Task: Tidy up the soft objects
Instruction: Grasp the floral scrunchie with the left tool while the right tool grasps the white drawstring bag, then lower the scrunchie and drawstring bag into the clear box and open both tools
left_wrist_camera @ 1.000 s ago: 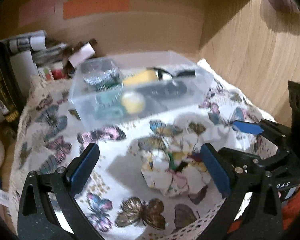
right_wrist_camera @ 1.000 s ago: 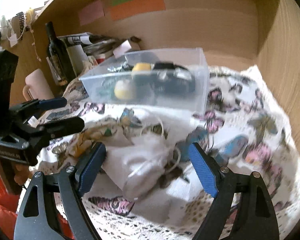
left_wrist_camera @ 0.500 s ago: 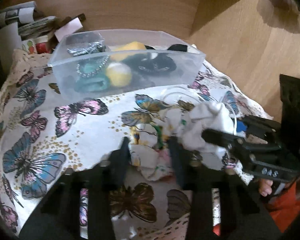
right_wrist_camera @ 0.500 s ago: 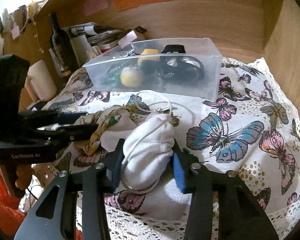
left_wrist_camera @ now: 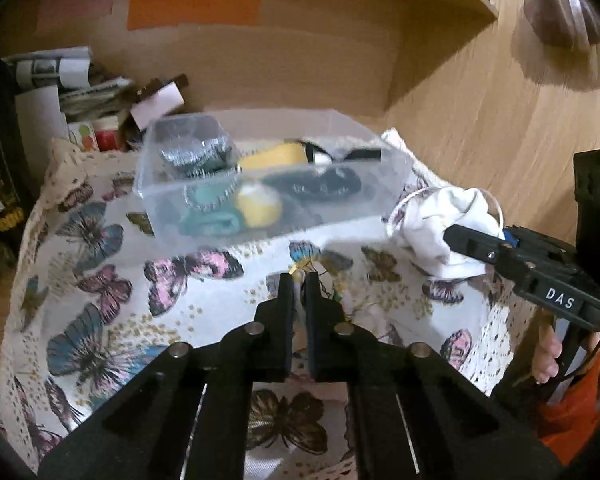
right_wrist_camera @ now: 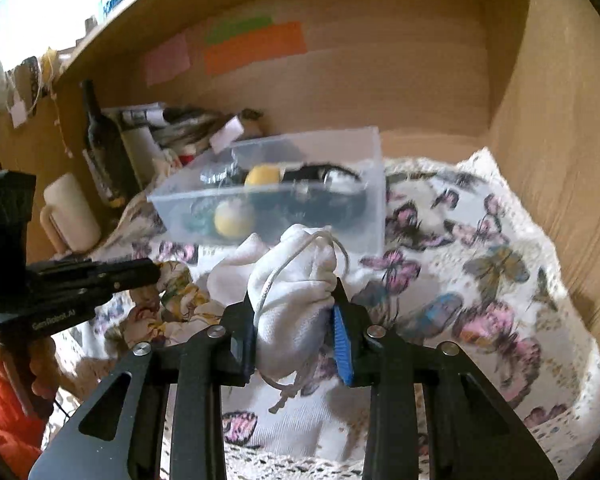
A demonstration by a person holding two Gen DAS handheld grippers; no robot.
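Note:
My right gripper (right_wrist_camera: 294, 312) is shut on a white drawstring pouch (right_wrist_camera: 296, 292) and holds it above the butterfly cloth; the pouch also shows in the left wrist view (left_wrist_camera: 440, 224). My left gripper (left_wrist_camera: 298, 284) is shut on a floral fabric bundle (right_wrist_camera: 176, 300), mostly hidden behind its jaws in the left wrist view. A clear plastic bin (left_wrist_camera: 392, 178) holding a yellow ball (left_wrist_camera: 258, 210), teal and dark soft items stands behind; it also shows in the right wrist view (right_wrist_camera: 374, 204).
A butterfly-print cloth (left_wrist_camera: 100, 320) covers the surface. A dark bottle (right_wrist_camera: 104, 152), a cream mug (right_wrist_camera: 70, 216) and stacked papers and boxes (left_wrist_camera: 88, 88) crowd the back left. Wooden walls (right_wrist_camera: 560, 140) close the back and right.
Both grippers closed from open: the right on the white pouch, the left on the floral bundle. Both items are now lifted off the cloth.

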